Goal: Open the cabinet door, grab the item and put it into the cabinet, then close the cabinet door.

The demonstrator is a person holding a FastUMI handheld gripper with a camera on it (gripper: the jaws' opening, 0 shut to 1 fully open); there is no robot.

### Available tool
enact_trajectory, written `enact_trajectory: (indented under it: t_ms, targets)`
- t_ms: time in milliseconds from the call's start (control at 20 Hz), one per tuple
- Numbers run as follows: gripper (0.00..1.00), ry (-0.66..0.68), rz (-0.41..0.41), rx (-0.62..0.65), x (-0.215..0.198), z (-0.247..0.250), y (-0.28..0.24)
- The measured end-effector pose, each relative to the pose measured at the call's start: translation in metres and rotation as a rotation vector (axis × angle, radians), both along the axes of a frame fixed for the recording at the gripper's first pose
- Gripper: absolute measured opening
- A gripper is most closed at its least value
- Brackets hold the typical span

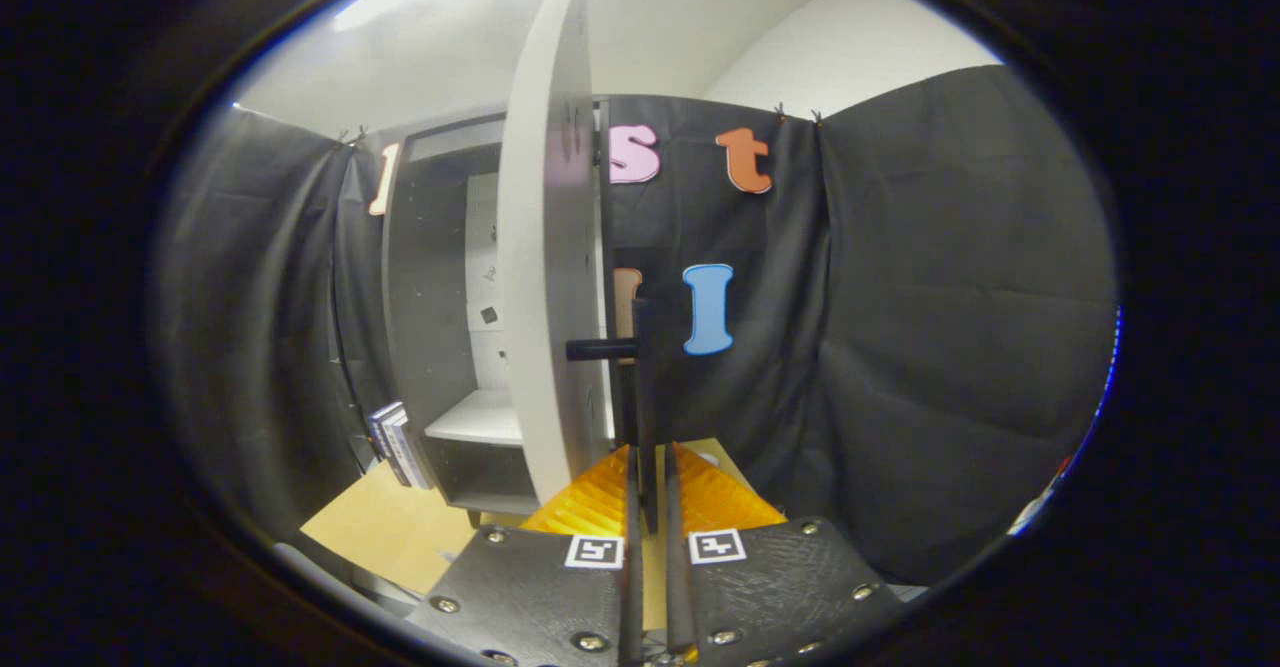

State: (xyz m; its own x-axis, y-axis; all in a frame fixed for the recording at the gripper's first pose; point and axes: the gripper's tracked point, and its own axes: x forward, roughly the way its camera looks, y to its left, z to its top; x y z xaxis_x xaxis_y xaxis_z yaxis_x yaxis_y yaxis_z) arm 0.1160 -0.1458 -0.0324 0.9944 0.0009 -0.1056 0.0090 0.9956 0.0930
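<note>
The gripper is clenched on the door's handle, a thin dark bar standing upright between the two fingers, which are drawn close with only a narrow slit showing. The door stands edge-on just ahead and slightly left of the fingers, already swung well out from the cabinet, whose inside and pale shelf lie open beyond and to the left. The step in hand looks like finishing the door's opening swing. To do it well, the pull should follow the arc of the hinge rather than a straight line, letting the gripper turn with the handle so the bar does not twist or slip out of the fingers. The item to stow is probably the book, which leans beside the cabinet's foot on the table, left of the fingers. Once the door clears that path, let go squarely.
</note>
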Motion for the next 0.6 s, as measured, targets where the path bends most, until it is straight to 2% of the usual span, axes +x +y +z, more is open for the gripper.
enact_trajectory:
  t_ms: [350, 600]
  targets:
    - [0.1, -0.012, -0.021, 0.017, -0.046, 0.004, 0.024]
    - [0.11, 0.005, 0.038, 0.018, -0.059, -0.007, 0.083]
